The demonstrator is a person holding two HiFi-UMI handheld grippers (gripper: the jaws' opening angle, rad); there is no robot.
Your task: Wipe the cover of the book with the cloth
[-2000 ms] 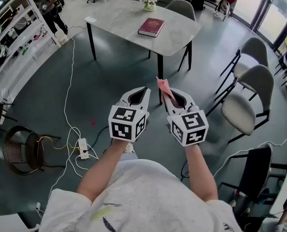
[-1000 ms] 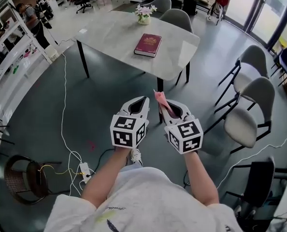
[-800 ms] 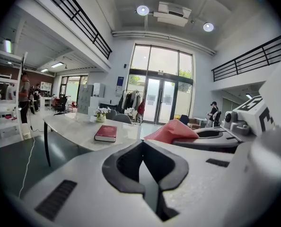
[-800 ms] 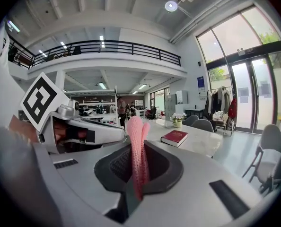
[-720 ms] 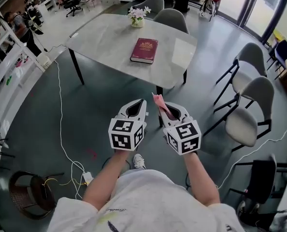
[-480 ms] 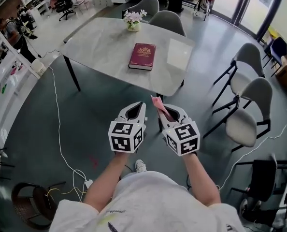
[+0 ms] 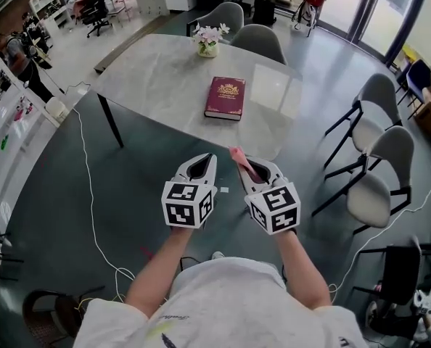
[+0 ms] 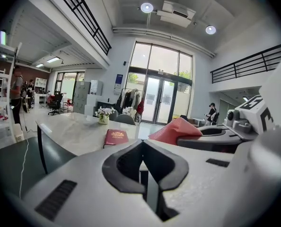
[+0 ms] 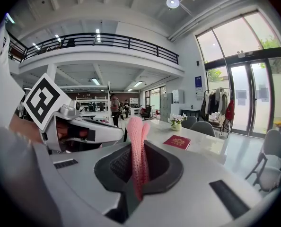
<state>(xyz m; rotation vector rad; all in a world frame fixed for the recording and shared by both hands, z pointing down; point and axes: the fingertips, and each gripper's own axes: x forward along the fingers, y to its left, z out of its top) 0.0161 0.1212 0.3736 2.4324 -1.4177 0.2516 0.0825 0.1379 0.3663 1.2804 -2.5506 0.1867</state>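
Both grippers are being held short of the table (image 7: 150, 71); the book (image 7: 226, 97) is lying flat on it, well apart from them.
The pink cloth (image 9: 139, 150) is being pinched in the right gripper (image 7: 249, 167), its lower part hidden between the jaws. The left gripper (image 7: 200, 167) is being held with its jaws together on nothing. The cover print is too small to read.

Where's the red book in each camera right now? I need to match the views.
Head view: book upper middle, on the table.
Left gripper view: book left of centre.
Right gripper view: book right of centre, right of the cloth.
Shared landmark: flower vase behind the book.
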